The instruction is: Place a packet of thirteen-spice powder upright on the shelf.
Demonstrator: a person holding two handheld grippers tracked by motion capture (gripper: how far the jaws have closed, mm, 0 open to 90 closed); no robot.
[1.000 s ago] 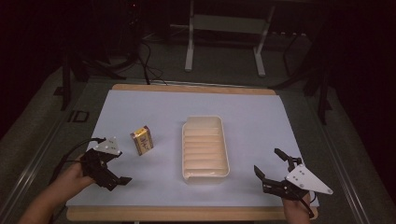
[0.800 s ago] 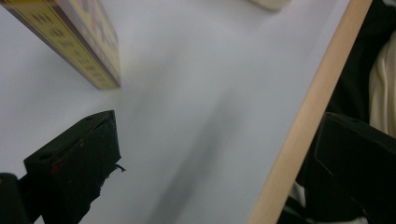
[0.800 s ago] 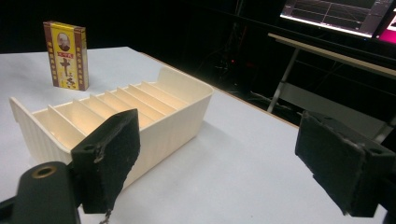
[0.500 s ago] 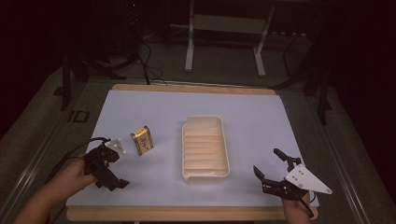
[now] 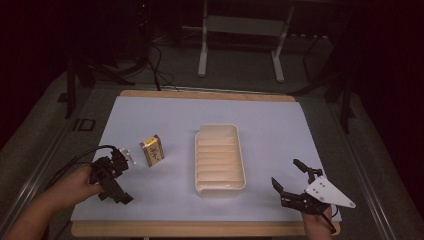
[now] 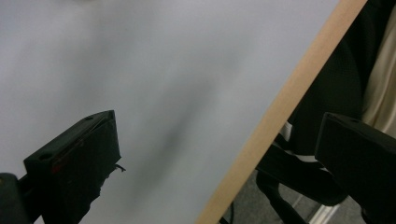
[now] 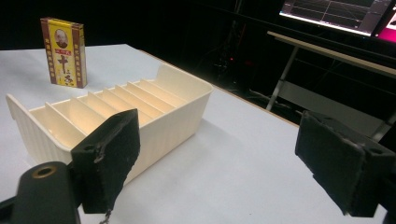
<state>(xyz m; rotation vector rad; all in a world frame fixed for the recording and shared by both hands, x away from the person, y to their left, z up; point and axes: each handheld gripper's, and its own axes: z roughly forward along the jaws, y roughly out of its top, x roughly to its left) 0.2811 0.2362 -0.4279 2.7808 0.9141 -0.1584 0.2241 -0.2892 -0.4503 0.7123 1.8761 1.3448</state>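
Note:
A small yellow box (image 5: pixel 151 150) with a brown label stands upright on the white table cover, left of a cream tray (image 5: pixel 239 161) with ribbed dividers. My left gripper (image 5: pixel 116 181) is near the front left, just left of and nearer than the box. In the left gripper view its jaws (image 6: pixel 217 135) stand wide apart over bare cover and the wooden front edge: it is open, holding nothing. My right gripper (image 5: pixel 287 174) sits at the front right, open and pointing at the tray. In the right gripper view (image 7: pixel 217 130) the tray (image 7: pixel 154 135) lies close ahead and the box (image 7: pixel 63 51) stands beyond it.
The wooden table edge (image 6: pixel 280 107) runs right under my left gripper, with a dark chair and cloth beyond it. A black cable (image 5: pixel 75 162) trails off the left side. A white desk frame (image 5: pixel 240 30) and dark stands are behind the table.
My left gripper has twisted slightly in place near the front left corner. The right gripper, the box and the tray have stayed where they were.

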